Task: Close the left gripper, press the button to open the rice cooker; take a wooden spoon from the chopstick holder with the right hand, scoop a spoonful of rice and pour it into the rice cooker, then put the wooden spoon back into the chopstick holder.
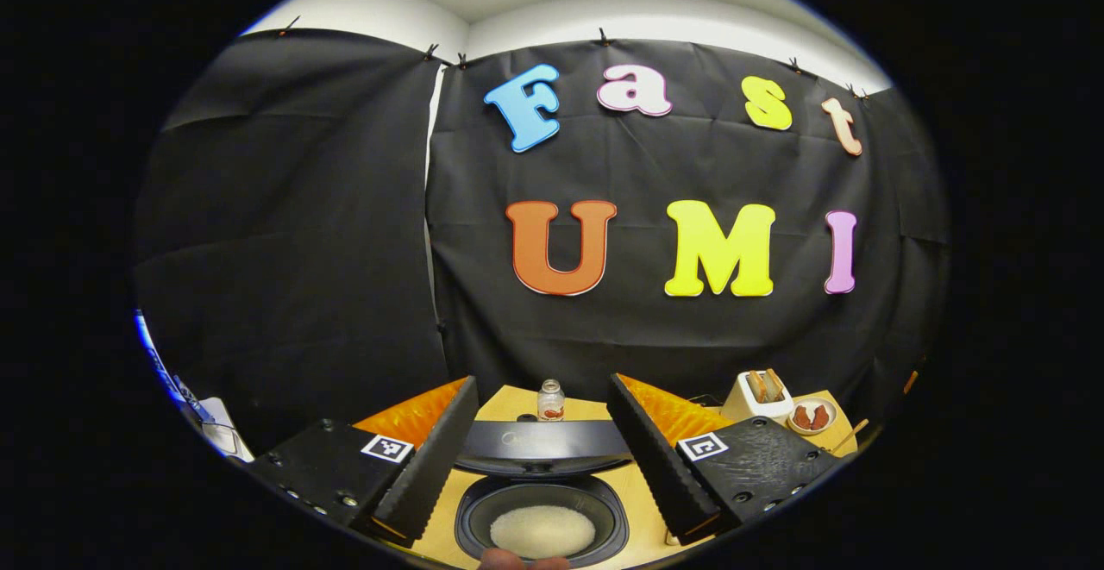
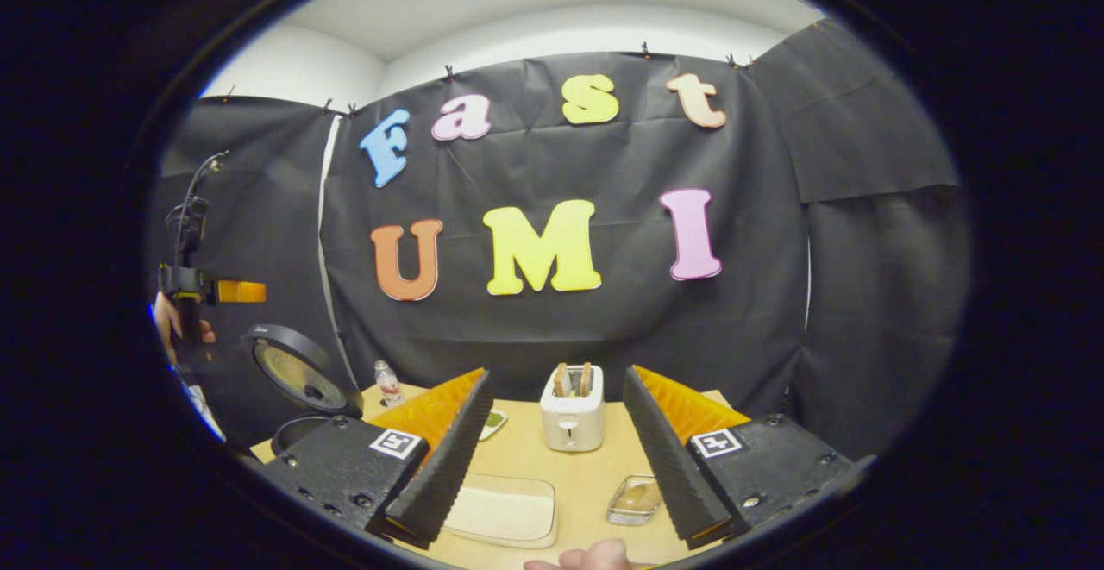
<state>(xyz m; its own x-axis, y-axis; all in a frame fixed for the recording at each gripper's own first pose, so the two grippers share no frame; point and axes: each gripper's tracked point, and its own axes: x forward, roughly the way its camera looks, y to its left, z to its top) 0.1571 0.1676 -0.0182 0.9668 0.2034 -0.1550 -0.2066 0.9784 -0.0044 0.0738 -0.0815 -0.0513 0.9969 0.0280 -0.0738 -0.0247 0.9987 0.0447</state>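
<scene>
- Rice cooker (image 1: 541, 501): in the left gripper view it sits on the tabletop (image 1: 638, 488) directly below and ahead of the left gripper (image 1: 542, 454), lid (image 1: 543, 447) up, white rice (image 1: 542, 529) in the pot. In the right gripper view it stands far to the left (image 2: 302, 376).
- Rice tray (image 2: 503, 510): in the right gripper view it lies just ahead between the spread fingers of the right gripper (image 2: 556, 449), long side across the view.
- Both grippers: fingers wide apart, holding nothing.
- Wooden spoon (image 1: 847, 436): probably the thin stick at the right edge of the left gripper view; the holder is unclear. Judging by that, the right hand is nearer.
</scene>
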